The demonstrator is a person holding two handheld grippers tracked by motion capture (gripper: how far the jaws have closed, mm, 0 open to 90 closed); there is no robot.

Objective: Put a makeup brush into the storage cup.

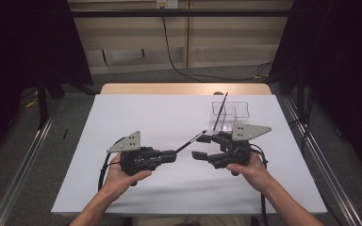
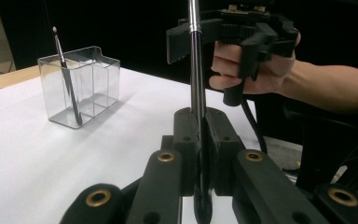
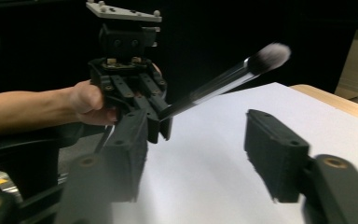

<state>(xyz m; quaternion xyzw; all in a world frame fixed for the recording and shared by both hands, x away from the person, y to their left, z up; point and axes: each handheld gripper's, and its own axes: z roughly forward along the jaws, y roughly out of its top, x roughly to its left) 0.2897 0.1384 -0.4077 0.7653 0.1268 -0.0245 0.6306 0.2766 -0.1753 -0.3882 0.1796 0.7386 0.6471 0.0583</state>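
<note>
white-topped wooden table (image 1: 122, 188) on grey carpet (image 1: 353, 155), pale panelled wall (image 1: 226, 42), black curtains (image 1: 334, 47) either side

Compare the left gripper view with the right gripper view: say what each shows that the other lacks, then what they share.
Left gripper view alone: the clear divided holder with a thin brush standing in it, and the left gripper shut on the makeup brush handle.

Right gripper view alone: that brush's fluffy tip, and the right gripper with jaws apart, nothing between them.

Both: the white table, the makeup brush, and the opposite hand with its gripper.
</note>
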